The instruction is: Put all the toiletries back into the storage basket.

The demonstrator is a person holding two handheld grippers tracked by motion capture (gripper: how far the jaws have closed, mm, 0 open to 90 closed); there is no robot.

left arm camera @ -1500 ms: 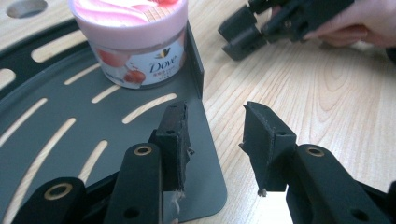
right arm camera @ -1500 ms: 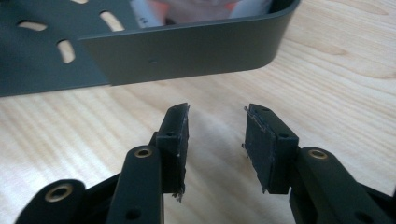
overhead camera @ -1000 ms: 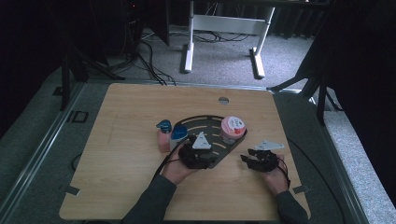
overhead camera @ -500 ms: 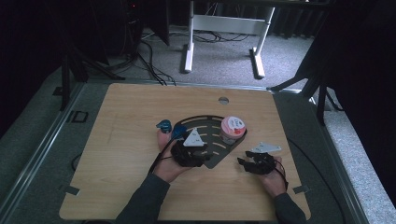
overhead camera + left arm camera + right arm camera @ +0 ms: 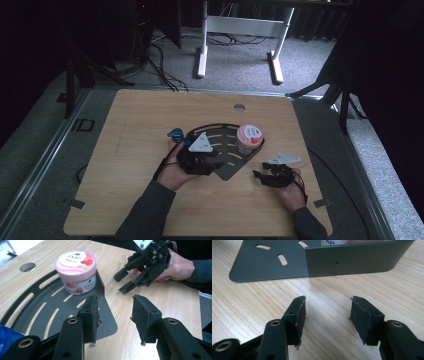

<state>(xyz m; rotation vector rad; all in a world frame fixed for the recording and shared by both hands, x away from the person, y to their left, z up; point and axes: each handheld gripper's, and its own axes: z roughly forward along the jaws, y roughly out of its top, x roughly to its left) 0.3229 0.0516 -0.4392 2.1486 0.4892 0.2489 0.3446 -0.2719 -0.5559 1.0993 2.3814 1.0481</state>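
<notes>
On the dark slotted tray (image 5: 37, 312): pink-lidded Dove tub (image 5: 76, 271), upright.

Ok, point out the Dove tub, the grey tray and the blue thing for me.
Dove tub (image 5: 75, 264): left gripper view, on its pink lid.
Grey tray (image 5: 35, 311): left gripper view, on its slotted floor.
Blue thing (image 5: 175, 133): high view, on its top, left of the tray.

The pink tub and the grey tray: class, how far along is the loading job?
Done: the pink tub stands in the tray's corner, against its wall. In hand: nothing; the left gripper and the right gripper are both open and empty, their jaws just opened wider. Left: the blue item beside the tray still lies outside it.
</notes>
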